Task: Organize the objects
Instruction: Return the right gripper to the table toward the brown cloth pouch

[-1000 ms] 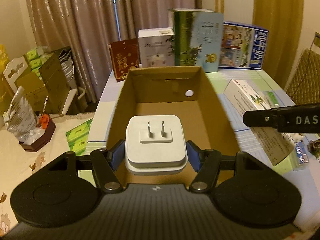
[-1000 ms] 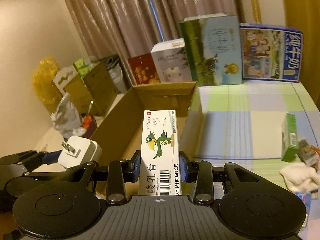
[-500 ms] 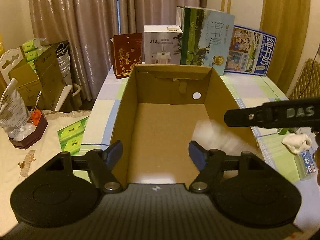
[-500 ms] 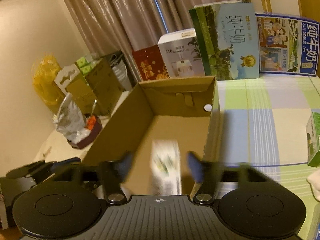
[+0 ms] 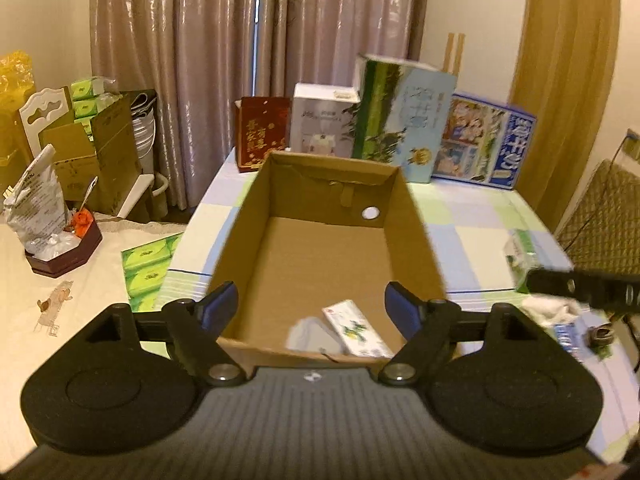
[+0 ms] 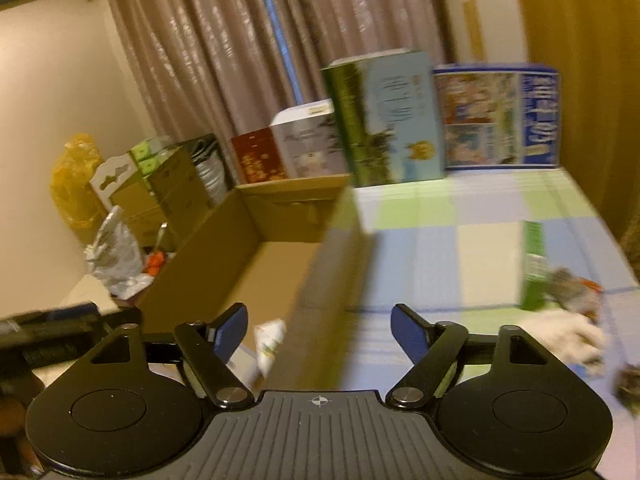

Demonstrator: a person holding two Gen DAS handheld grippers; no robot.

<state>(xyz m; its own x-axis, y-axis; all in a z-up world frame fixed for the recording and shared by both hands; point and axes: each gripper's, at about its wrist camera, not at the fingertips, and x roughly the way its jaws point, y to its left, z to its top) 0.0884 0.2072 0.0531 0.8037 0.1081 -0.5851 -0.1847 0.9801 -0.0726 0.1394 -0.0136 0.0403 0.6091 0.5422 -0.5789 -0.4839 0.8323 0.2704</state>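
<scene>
1. Left gripper (image 5: 312, 304) gapes wide with nothing in it; right gripper (image 6: 318, 326) is spread just as wide and bare.
2. In the cardboard box (image 5: 236, 236), near end: white carton (image 5: 356, 330) lying flat, blurred pale charger (image 5: 306, 334) beside it.
3. Further right on the table (image 6: 472, 208), a green packet (image 6: 534, 268) stands upright: probably light and stiff, best pinched across its broad faces.

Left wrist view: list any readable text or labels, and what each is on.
"纯牛奶", white vertical characters, barely legible: flat blue printed carton at the table's back.
Gold characters on dark red box: too blurred to read.
Tall green-and-blue carton, white box, white medicine box inside brown cardboard box: print blurred, unreadable.
Right wrist view: everything motion-blurred, nothing readable.
</scene>
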